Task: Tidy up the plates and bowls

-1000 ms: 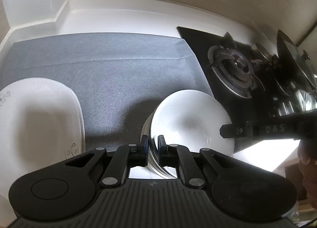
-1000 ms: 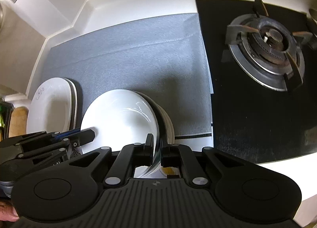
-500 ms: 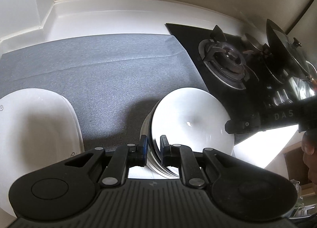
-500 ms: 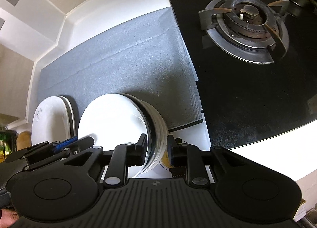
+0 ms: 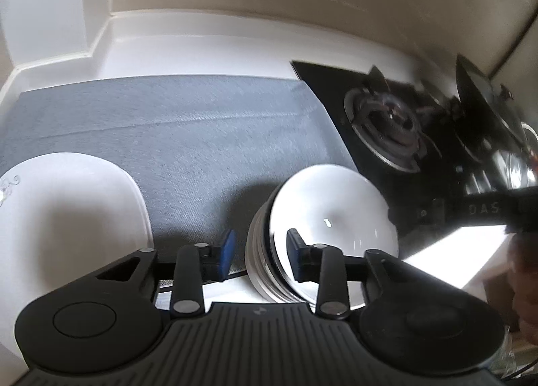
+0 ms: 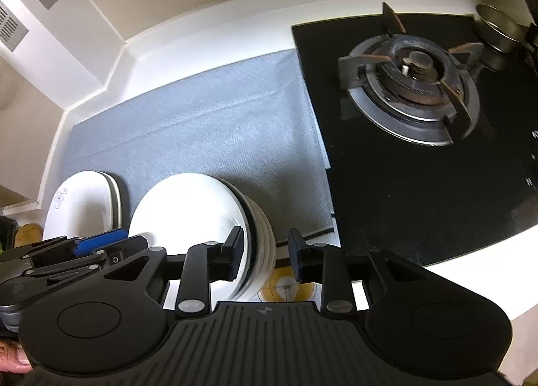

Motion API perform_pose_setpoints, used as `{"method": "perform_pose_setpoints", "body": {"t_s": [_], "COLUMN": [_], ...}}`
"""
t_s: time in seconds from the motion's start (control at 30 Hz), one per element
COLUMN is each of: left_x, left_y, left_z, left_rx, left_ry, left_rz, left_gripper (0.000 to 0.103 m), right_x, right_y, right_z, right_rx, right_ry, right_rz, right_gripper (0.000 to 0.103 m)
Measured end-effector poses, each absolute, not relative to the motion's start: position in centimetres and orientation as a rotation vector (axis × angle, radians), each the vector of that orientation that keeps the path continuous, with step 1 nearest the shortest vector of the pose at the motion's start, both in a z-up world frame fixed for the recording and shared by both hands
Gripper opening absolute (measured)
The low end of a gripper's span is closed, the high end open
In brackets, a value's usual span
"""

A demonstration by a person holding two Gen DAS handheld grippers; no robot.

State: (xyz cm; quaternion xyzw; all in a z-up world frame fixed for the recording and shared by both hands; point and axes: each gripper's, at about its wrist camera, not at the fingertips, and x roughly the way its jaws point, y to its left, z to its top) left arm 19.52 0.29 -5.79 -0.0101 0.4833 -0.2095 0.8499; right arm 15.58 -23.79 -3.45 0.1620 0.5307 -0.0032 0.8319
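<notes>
Left wrist view: we see our left gripper [image 5: 259, 253] with its jaws spread, having just been opening, and the near rim of the stack of round white plates [image 5: 322, 228] stands between the blue pads [image 5: 228, 245] without either pad pressing on it. The stack rests on the grey mat [image 5: 188, 137], at its near edge, just beside the black gas hob [image 5: 386, 137]. To the left, a stack of white oval dishes [image 5: 67, 218] sits on the same mat, apart from the plates.

In the right wrist view, our right gripper [image 6: 264, 255] also stands spread, its jaws just having opened, astride the right edge of the plate stack [image 6: 201, 214], the pads clear of it. The burner [image 6: 417, 83] lies well to the right.
</notes>
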Motion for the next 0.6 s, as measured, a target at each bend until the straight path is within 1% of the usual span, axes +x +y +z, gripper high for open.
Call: {"method": "perform_pose_setpoints", "body": {"t_s": [0.1, 0.2, 0.23, 0.3, 0.33, 0.37, 0.5, 0.6], "left_x": [19.1, 18.6, 18.4, 17.9, 17.7, 17.6, 17.3, 16.7], "left_y": [0.4, 0.0, -0.1, -0.3, -0.4, -0.5, -0.3, -0.6], "left_z": [-5.7, -6.1, -6.2, -6.3, -6.5, -6.7, -8.1, -8.9], "left_rx": [-0.070, -0.122, -0.141, -0.183, -0.200, -0.223, -0.352, -0.400], "left_ry": [1.024, 1.050, 1.060, 1.058, 1.061, 1.067, 1.094, 1.092], "left_rz": [-0.402, -0.357, -0.333, -0.303, -0.278, -0.250, -0.164, -0.108], "left_gripper": [0.054, 0.060, 0.061, 0.068, 0.069, 0.069, 0.069, 0.069], "right_x": [16.2, 16.9, 17.2, 17.8, 18.1, 18.3, 19.6, 20.6], "right_y": [-23.9, -24.2, -24.4, -24.8, -25.0, -25.1, -24.9, -24.5], "right_z": [-3.6, -3.8, -4.0, -4.4, -4.6, -4.8, -5.9, -6.8], "right_rx": [0.324, 0.298, 0.289, 0.273, 0.269, 0.264, 0.219, 0.196], "right_ry": [1.120, 1.117, 1.118, 1.139, 1.145, 1.148, 1.195, 1.233], "right_rz": [0.035, 0.084, 0.101, 0.131, 0.153, 0.174, 0.272, 0.356], "right_gripper": [0.033, 0.038, 0.038, 0.040, 0.044, 0.046, 0.046, 0.047]}}
